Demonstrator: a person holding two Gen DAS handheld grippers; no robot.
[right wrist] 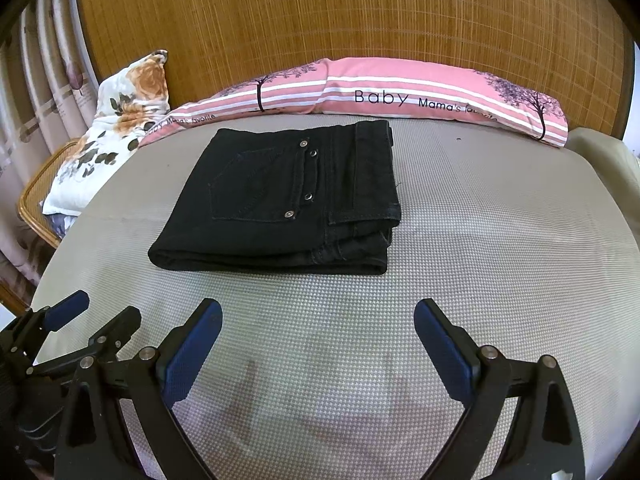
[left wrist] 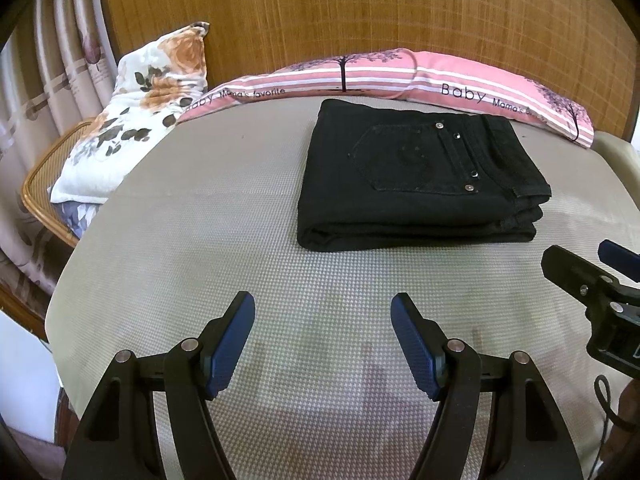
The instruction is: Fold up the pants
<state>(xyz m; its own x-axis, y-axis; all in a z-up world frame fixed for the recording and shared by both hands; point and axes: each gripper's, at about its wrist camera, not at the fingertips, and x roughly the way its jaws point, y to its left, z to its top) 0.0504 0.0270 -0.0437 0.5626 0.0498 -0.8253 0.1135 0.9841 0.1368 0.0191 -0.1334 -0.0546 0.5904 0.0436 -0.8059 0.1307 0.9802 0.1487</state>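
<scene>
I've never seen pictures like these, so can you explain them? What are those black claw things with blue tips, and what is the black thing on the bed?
Those claws are two grabbing tools that a person holds, one in each hand. Each tool has a small round-view camera looking forward along its jaws, so you get two pictures of the same bed. One picture comes from the left gripper, the other from the right gripper. Each gripper also peeks into the edge of the other's picture. On the grey mattress lies a pair of black pants, already folded into a neat stack. Behind it are a pink striped pillow and a flowered pillow. Both pairs of jaws stand open and hold nothing; they touch no cloth.
</scene>
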